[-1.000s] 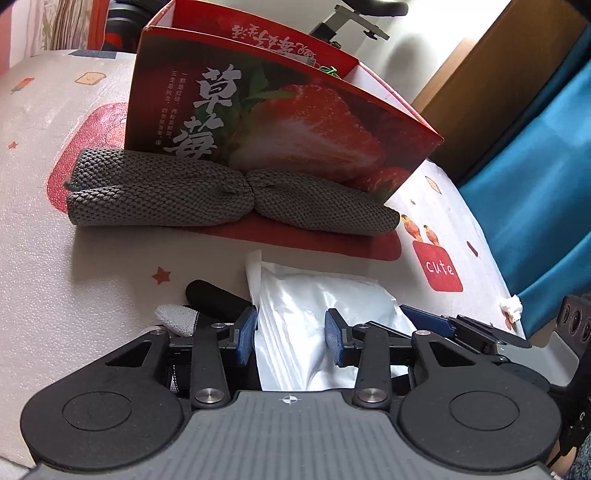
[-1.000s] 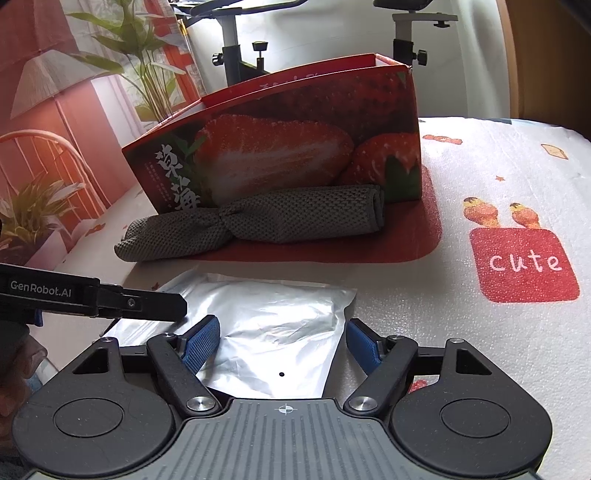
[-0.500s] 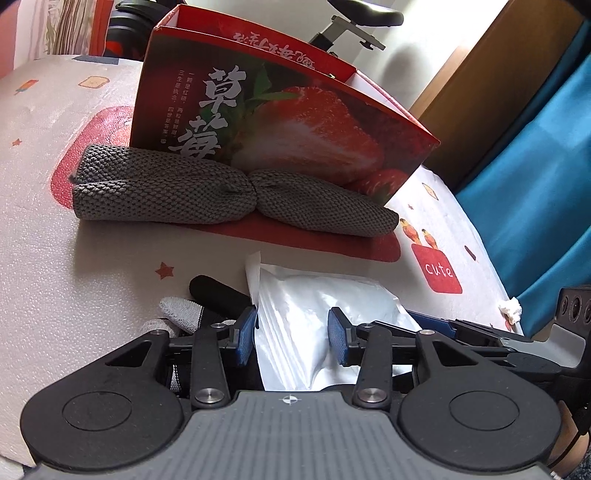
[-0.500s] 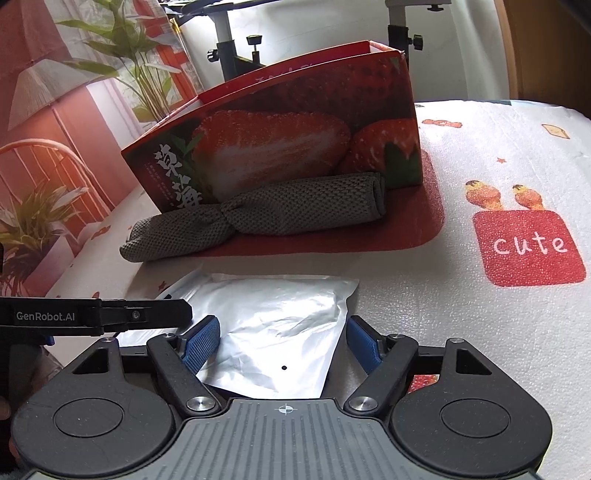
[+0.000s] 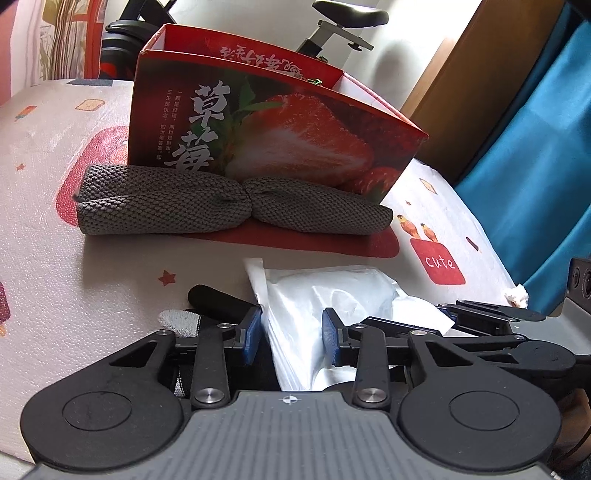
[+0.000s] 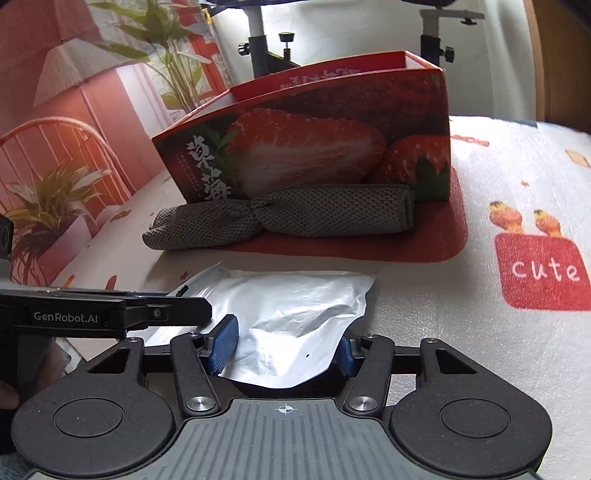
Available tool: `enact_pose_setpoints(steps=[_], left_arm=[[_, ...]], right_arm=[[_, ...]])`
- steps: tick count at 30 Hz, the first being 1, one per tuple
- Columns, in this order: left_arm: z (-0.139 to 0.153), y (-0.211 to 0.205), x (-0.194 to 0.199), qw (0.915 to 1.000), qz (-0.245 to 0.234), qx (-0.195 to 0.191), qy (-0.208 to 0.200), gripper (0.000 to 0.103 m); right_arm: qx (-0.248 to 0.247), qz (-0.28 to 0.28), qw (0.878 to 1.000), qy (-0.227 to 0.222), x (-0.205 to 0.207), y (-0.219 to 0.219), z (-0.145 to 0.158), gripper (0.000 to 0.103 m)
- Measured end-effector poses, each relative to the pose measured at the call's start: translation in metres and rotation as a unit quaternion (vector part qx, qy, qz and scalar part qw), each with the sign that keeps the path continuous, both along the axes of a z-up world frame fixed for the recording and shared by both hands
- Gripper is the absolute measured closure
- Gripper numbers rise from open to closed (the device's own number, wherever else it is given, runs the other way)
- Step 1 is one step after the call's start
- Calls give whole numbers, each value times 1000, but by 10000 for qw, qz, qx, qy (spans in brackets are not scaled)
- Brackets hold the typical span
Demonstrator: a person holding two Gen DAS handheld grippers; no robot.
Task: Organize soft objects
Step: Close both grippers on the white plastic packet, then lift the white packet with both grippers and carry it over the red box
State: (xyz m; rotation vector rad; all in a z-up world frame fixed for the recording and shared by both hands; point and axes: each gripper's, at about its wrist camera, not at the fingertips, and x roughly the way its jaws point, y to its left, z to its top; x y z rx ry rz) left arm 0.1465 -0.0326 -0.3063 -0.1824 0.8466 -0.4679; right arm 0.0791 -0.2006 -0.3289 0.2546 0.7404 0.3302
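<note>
A silver foil pouch [image 6: 291,317] lies on the table near its front edge; it also shows in the left wrist view [image 5: 332,295]. My left gripper [image 5: 291,336] is open with the pouch's left end between its blue pads. My right gripper [image 6: 284,347] is open around the pouch's near right end, which is lifted a little. A grey knitted cloth roll [image 5: 229,206], pinched in the middle, lies against the red strawberry box [image 5: 277,129]; both also show in the right wrist view, roll [image 6: 288,218] and box [image 6: 314,140].
A black-and-grey glove [image 5: 199,314] lies left of the left gripper. The table cover [image 6: 517,184] is white with red patches. A blue curtain [image 5: 535,166] hangs at the right, and an exercise bike [image 5: 332,22] stands behind the box.
Both grippers have edged forward toward the box. The pouch's near edge has risen and crumpled between the right gripper's pads. The left jaws look slightly wider.
</note>
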Motion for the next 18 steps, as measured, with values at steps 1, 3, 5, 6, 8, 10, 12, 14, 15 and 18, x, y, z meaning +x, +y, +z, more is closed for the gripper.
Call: enact_pose_setpoints(steps=[1, 3, 5, 6, 8, 10, 12, 14, 15, 18], left_arm=[[1, 1, -1, 10000, -5, 4, -9, 71], [0, 1, -1, 10000, 2, -19, 11, 72], [0, 2, -1, 10000, 6, 4, 9, 76], [0, 2, -1, 10000, 6, 29, 15, 77], [-1, 3, 0, 9999, 73, 61, 48, 77], [-4, 8, 1, 9998, 151, 32, 94, 77], [-6, 11, 2, 9997, 196, -9, 126, 77], [-7, 12, 3, 9997, 217, 40, 128, 77], [-7, 12, 3, 9997, 218, 39, 123, 77], [-7, 11, 3, 9997, 210, 64, 103, 77]], right_arm=[[-138, 52, 9999, -57, -1, 3, 2, 53], [-356, 129, 9992, -144, -2, 7, 6, 53], [-468, 161, 9986, -171, -3, 9, 8, 53], [-521, 177, 9983, -171, -2, 9, 9, 53], [-619, 186, 9978, -174, -2, 10, 10, 53], [-601, 156, 9980, -132, -2, 8, 11, 51], [-530, 89, 9985, -105, -1, 3, 11, 50], [-425, 25, 9991, -61, -1, -2, 10, 50], [-357, -11, 9994, -32, 0, -5, 10, 51], [-212, -103, 9997, 27, 1, -13, 9, 65]])
